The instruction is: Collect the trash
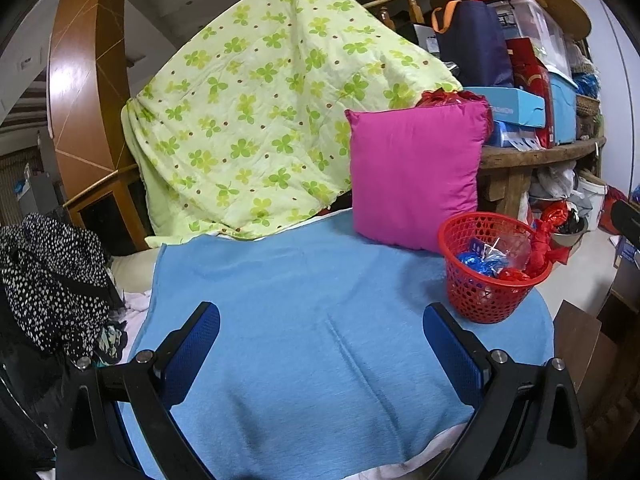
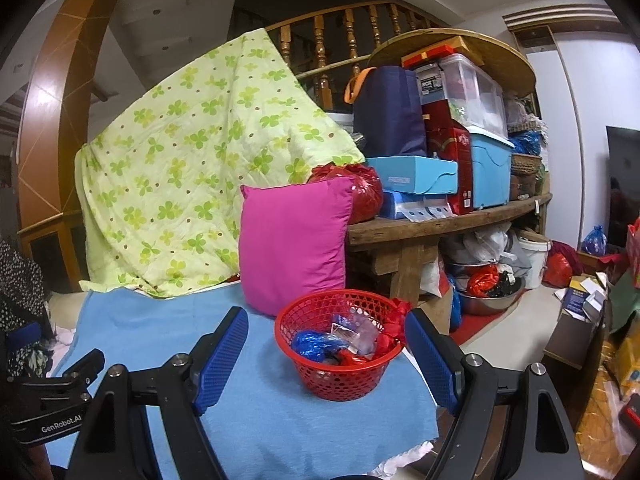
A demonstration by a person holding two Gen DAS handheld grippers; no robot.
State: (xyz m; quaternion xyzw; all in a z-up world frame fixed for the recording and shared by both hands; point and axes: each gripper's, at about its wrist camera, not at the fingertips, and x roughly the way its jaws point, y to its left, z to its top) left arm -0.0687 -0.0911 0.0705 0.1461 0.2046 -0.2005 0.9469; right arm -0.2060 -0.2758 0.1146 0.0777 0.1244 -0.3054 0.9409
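Plainly, left tongs [image 1: 320,350] wide apart, empty, right tongs [image 2: 326,364] likewise (red basket [image 2: 340,376] untouched between them).

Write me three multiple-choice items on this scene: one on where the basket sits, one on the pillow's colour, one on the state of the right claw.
1. Where does the basket stand?
A. on the blue cloth
B. on the wooden bench
C. on the floor

2. What colour is the pillow?
A. green
B. pink
C. white

3. How is the right claw?
A. shut on the basket
B. shut on a wrapper
C. open, holding nothing

Answers:
1. A, since the basket's base rests on the cloth, in front of the pillow.
2. B, since its cover is plain pink.
3. C, since its pads stand wide apart with nothing pressed between them.
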